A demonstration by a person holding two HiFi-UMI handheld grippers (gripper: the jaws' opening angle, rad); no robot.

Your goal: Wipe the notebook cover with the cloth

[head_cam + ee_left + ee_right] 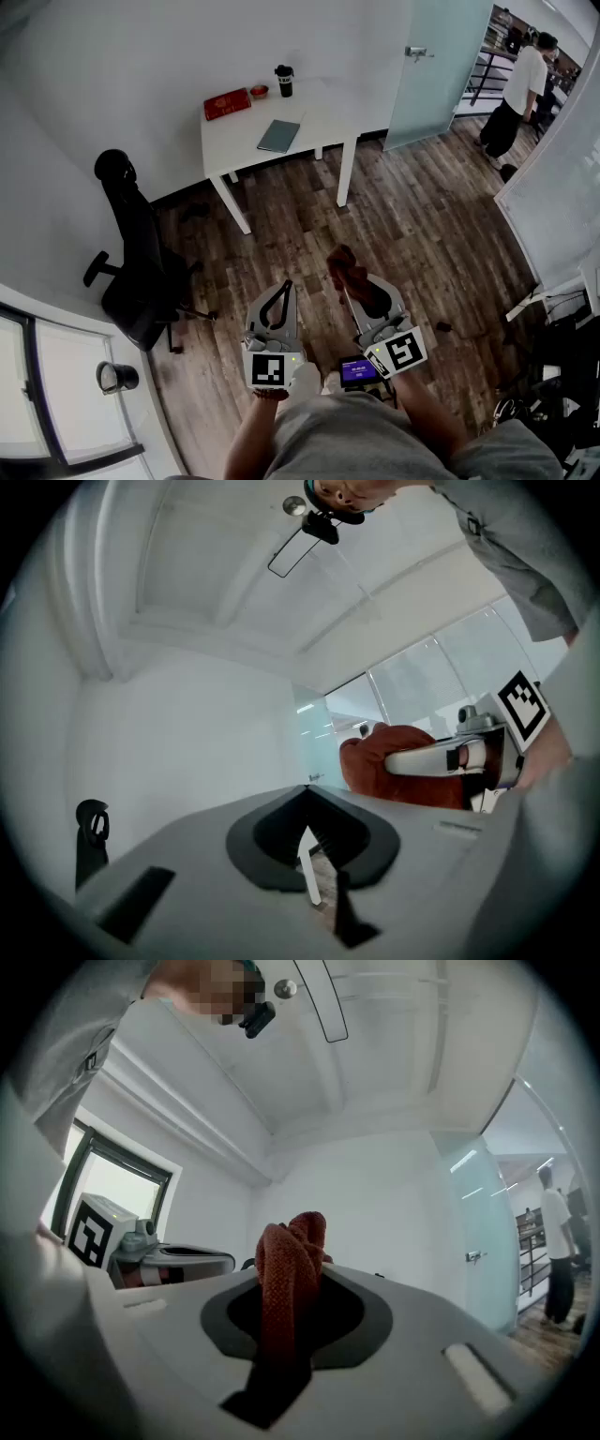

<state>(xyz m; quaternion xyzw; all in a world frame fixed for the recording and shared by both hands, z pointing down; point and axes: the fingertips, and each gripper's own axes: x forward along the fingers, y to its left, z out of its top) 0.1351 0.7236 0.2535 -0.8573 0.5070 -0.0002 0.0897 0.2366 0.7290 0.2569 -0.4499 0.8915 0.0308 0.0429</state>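
Lower centre of head view: left gripper (279,292), fingers (281,803) closed tight on each other. Just right of it: right gripper (354,286), fingers clamped on rust-red cloth (343,266), which bunches up and sticks out past the tips. Both held about level over wood floor (422,216), side by side, not touching.

Upper centre: grey notebook (279,135), flat on white counter (323,111), well apart from cloth and both grippers. Same counter, far edge: red box (227,103) at left corner, small red bowl (259,91) beside it, black cup (284,81) next along.

Left of frame: black chair (141,272). Upper right: person (525,89) standing past frosted glass door (431,75).
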